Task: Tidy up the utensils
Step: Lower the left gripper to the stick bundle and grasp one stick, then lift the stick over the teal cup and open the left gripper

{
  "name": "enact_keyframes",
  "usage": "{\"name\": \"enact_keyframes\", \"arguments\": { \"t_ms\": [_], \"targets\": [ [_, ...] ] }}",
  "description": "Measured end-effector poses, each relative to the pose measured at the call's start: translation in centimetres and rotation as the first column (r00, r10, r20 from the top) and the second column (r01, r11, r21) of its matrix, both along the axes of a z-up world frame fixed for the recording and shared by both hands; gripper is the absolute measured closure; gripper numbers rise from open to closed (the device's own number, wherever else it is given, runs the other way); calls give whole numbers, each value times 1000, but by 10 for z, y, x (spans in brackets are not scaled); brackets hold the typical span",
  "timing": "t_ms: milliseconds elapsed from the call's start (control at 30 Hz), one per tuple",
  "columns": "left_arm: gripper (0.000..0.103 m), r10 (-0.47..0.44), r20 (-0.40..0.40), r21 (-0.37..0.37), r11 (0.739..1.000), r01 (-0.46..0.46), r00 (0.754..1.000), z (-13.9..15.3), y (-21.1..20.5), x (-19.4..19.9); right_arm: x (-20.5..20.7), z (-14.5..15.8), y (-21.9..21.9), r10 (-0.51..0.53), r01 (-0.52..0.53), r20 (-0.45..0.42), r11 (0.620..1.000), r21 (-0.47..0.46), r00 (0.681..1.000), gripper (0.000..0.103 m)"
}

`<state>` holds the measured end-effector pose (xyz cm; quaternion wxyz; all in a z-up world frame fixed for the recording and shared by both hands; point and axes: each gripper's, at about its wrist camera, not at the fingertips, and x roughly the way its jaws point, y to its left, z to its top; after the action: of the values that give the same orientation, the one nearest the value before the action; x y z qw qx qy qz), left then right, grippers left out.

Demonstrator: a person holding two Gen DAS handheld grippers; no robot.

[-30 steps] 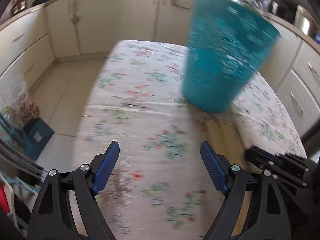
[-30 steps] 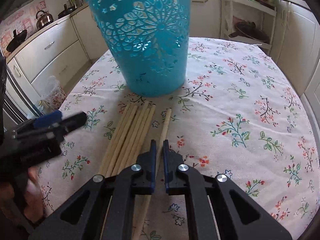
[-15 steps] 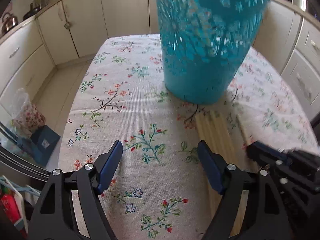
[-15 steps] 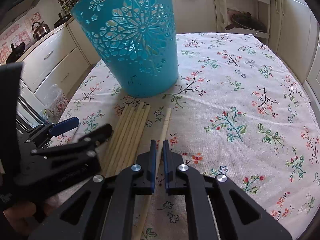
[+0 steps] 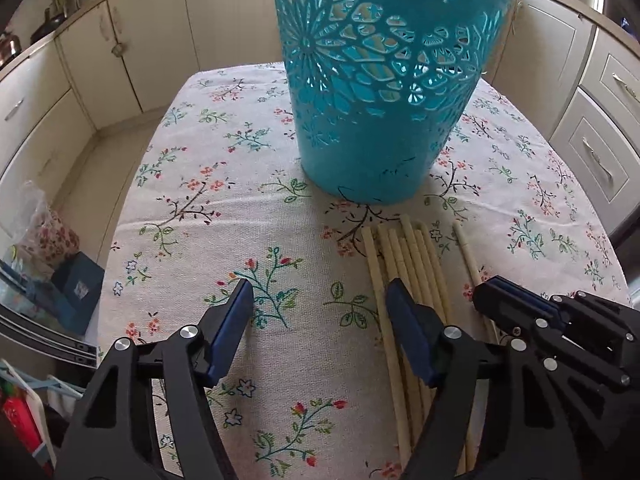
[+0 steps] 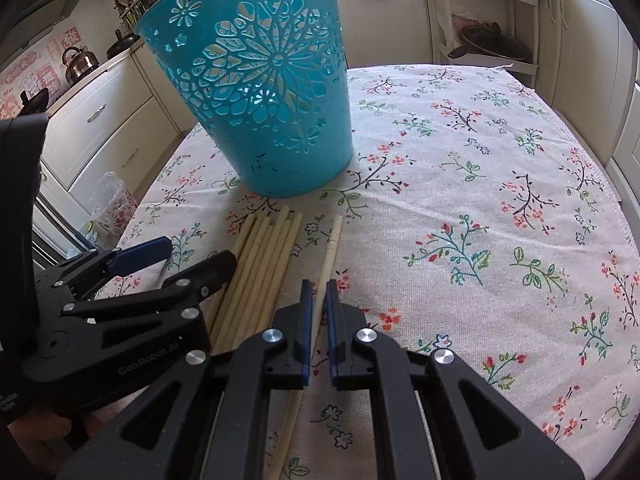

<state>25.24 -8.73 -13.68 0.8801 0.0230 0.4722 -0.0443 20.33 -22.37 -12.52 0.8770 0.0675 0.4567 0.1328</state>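
A teal cut-out plastic basket (image 5: 384,80) stands upright on the floral tablecloth (image 5: 224,216); it also shows in the right wrist view (image 6: 260,92). Several pale wooden chopsticks (image 5: 404,264) lie bundled in front of it, also in the right wrist view (image 6: 264,264). One chopstick (image 6: 330,248) lies apart to their right. My left gripper (image 5: 320,308) is open just above the cloth, its right finger over the bundle. My right gripper (image 6: 317,304) is nearly shut over the single chopstick, which runs through the narrow gap between its jaws; contact is not clear.
The table's left edge drops to the floor, with a plastic bag (image 5: 44,224) and a blue box (image 5: 78,286) below. Cream cabinets (image 5: 120,48) ring the table. A kettle (image 6: 78,64) stands on the counter and a shelf rack (image 6: 484,28) stands behind.
My left gripper has swung right and lower, toward the chopstick bundle and close beside the right gripper. The right gripper has stayed over the single chopstick with its jaws unchanged.
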Motion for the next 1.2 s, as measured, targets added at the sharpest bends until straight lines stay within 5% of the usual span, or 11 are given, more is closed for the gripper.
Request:
{"name": "enact_keyframes", "arguments": {
  "t_ms": [167,333,433,600,800,900,1033,1200],
  "targets": [
    [44,-12,4,16,1000,11,1000,0,-1,3,1,0,0,-2,2,5,1000,-7,1000,96],
    [93,-54,-4,-14,998,54,999,3,1,10,3,-1,3,3,-2,24,1000,-30,1000,95],
    [98,-79,-15,-21,997,79,997,3,1,12,3,-1,7,12,-10,40,998,-58,999,96],
    [98,-39,-19,-139,990,36,999,12,32,5,3,-2,5,9,-7,41,999,-43,999,96],
    [98,32,161,-303,953,19,986,82,85,-25,4,-2,5,3,-1,40,999,-38,999,96],
    [98,66,309,-372,926,57,949,139,96,-27,4,-2,4,0,1,39,999,-35,999,96],
    [98,95,490,-397,909,125,867,201,77,-10,5,-2,3,-2,3,36,1000,-21,999,96],
    [98,175,616,-395,912,109,768,230,49,26,5,-3,0,-4,4,34,1000,-3,999,96]
  ]
}}
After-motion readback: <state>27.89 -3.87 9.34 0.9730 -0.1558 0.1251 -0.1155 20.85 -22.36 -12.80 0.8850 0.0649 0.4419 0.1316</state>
